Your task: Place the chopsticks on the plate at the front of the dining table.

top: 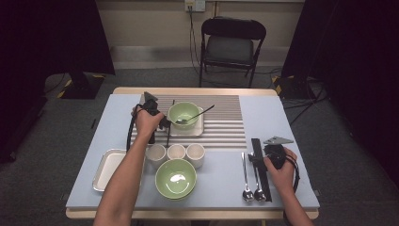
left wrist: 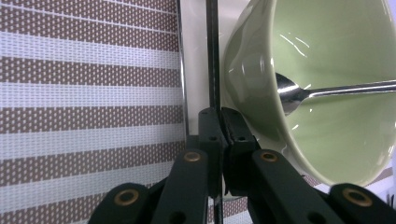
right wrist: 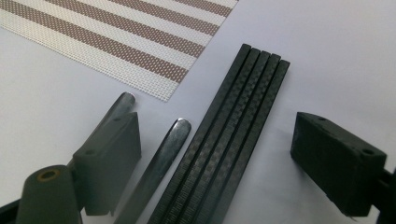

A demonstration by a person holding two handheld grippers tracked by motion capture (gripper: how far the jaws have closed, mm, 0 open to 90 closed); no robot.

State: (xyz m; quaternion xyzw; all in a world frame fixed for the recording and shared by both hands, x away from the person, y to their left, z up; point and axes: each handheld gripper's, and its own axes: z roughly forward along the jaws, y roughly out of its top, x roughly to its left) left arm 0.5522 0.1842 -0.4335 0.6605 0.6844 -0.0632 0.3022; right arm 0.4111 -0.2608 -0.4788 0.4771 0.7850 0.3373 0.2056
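My left gripper [top: 165, 125] [left wrist: 223, 126] is shut on a thin black chopstick [left wrist: 212, 56] [top: 169, 123]. The chopstick stands just left of a green bowl [top: 183, 113] [left wrist: 336, 140]. That bowl sits on a white square plate [top: 200, 129] on the striped placemat [top: 226, 122] and holds a spoon [top: 195, 115] [left wrist: 327, 91]. My right gripper [top: 259, 157] [right wrist: 224, 163] is open low over the table, its jaws wide apart. A bundle of black chopsticks [top: 262, 176] [right wrist: 233, 130] and a spoon handle [right wrist: 159, 163] lie between them, untouched.
Three white cups [top: 176, 151] stand in a row before the placemat. In front of them sits a stack of green bowls [top: 176, 178], with a white tray [top: 106, 169] at the front left. Two spoons [top: 245, 179] lie left of the chopstick bundle. A chair [top: 233, 42] stands behind the table.
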